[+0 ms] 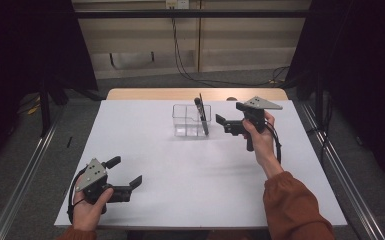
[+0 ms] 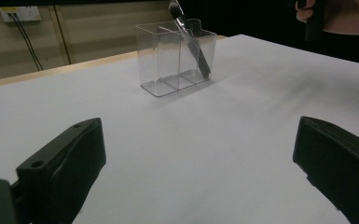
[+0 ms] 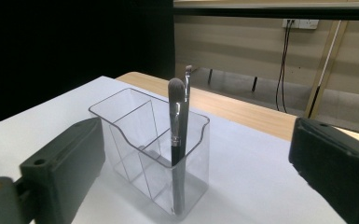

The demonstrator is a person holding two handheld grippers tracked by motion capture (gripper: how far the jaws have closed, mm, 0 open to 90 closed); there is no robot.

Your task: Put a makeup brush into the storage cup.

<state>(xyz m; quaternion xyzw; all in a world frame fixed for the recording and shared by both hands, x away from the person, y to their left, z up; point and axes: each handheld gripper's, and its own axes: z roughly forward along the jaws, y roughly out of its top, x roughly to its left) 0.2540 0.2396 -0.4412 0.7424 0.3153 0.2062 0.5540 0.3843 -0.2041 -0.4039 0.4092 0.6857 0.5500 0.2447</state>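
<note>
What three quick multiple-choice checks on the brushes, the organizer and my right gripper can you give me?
1. Where are the brushes?
A. flat on the table
B. in an end compartment of the clear organizer
C. in the left gripper

2. How many brushes stand in it?
A. two
B. four
C. none

3. How is the right gripper?
A. shut on a brush
B. shut on nothing
C. open, nothing held

Answers: 1 B, both stand in an end section; 2 A, two heads rise above the rim; 3 C, its jaws stand wide apart beside the organizer.
</note>
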